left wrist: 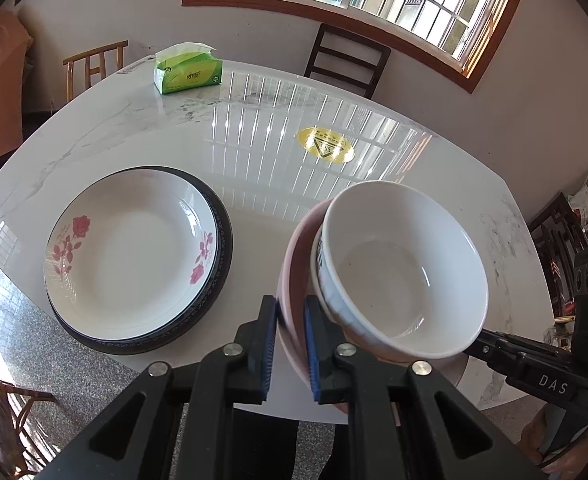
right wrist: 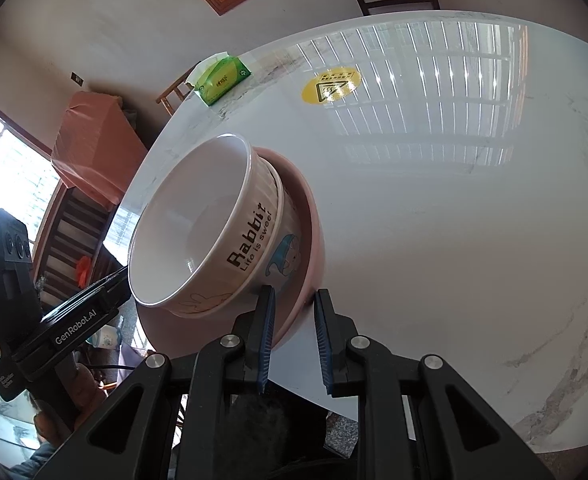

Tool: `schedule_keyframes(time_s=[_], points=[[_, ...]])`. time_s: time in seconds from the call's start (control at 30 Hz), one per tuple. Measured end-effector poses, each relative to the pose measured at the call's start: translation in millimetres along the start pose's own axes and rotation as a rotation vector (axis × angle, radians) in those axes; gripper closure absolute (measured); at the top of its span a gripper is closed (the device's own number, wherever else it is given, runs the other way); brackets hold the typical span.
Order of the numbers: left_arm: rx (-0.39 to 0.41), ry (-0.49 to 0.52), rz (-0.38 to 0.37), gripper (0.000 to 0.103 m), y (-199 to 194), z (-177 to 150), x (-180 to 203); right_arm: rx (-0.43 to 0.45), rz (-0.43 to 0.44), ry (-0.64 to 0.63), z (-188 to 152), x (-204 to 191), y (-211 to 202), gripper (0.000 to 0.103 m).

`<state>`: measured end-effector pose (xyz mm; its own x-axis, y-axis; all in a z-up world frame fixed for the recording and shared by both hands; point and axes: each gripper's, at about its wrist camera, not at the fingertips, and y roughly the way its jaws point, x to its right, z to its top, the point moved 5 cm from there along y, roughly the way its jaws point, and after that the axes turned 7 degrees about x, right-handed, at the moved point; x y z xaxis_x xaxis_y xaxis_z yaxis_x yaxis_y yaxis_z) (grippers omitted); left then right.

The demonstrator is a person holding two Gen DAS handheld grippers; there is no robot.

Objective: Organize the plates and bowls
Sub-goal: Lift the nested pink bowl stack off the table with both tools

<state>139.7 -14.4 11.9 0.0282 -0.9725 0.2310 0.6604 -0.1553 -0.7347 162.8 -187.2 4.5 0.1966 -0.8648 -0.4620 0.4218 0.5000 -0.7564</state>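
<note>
We had the left gripper [left wrist: 290, 344] clamped on the near rim of the pink bowl [left wrist: 294, 264], which carried the nested white bowl [left wrist: 406, 276] tilted above the table [left wrist: 254, 128], right of the stacked plates [left wrist: 138, 256]. The right gripper [right wrist: 294, 344] straddled the pink rim, pads parted, contact unclear. Glazed ceramic: rigid, slick, breakable, so we judged rim pinches right.

In front of me is a glossy white marble-patterned table [left wrist: 142, 128]. On it, to my left, sits a rose-printed white plate [left wrist: 130, 256] stacked on a black-rimmed plate [left wrist: 224, 248]. A green tissue pack [left wrist: 188, 70] lies at the far edge, and a yellow sticker [left wrist: 325, 145] marks the middle.
</note>
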Motion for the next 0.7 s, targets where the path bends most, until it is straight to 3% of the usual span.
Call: schedule_keyframes(time_s=[0.7], points=[[0.050, -0.046, 0.036, 0.091, -28, 11, -20, 0.016, 0.043, -0.040, 15, -35, 5, 0.084]])
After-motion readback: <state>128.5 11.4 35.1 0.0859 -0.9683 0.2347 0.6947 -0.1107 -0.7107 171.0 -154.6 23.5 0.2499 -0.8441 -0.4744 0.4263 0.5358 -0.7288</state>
